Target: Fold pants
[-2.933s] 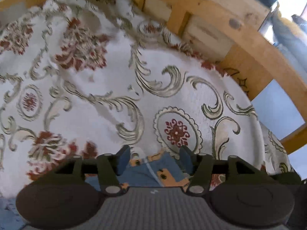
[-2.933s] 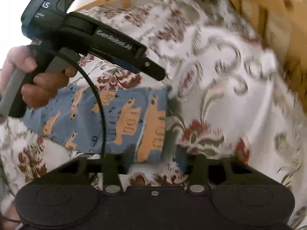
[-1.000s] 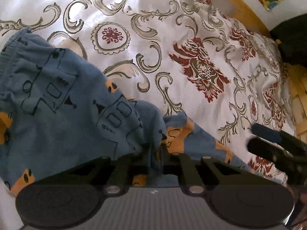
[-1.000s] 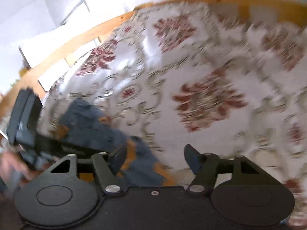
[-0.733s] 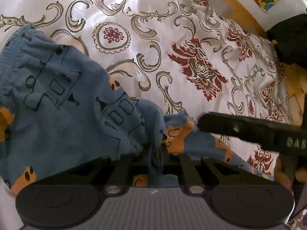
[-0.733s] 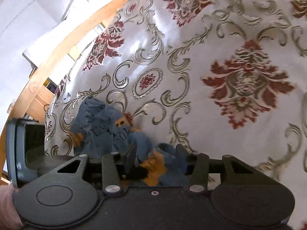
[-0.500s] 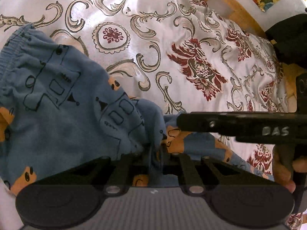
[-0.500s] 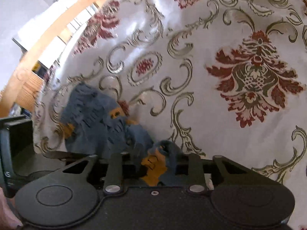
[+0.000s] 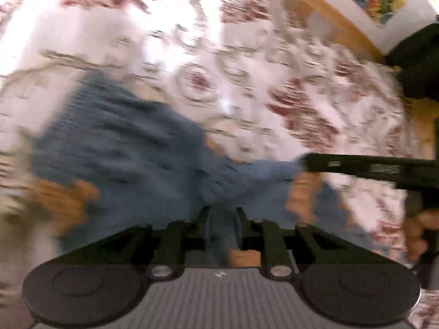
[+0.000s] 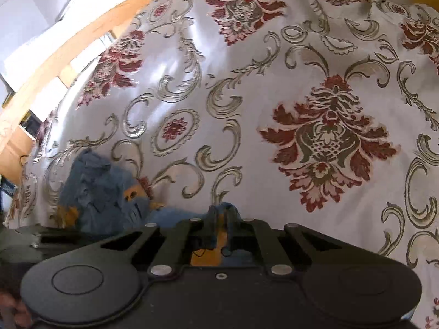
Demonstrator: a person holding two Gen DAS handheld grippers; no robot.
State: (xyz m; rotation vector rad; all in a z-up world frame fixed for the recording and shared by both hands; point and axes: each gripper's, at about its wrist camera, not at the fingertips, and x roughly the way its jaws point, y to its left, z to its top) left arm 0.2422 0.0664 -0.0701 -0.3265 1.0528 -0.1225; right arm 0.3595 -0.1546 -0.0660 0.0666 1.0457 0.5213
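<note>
Folding looks barely begun: the pants [image 9: 131, 148] lie bunched at lower left of both frames on the patterned bedspread [image 10: 247, 82]. Each hand-held gripper, left [image 9: 221, 213] and right [image 10: 221, 213], pinches blue fabric at bottom centre, pressed nearly together, held low over the bed.
</note>
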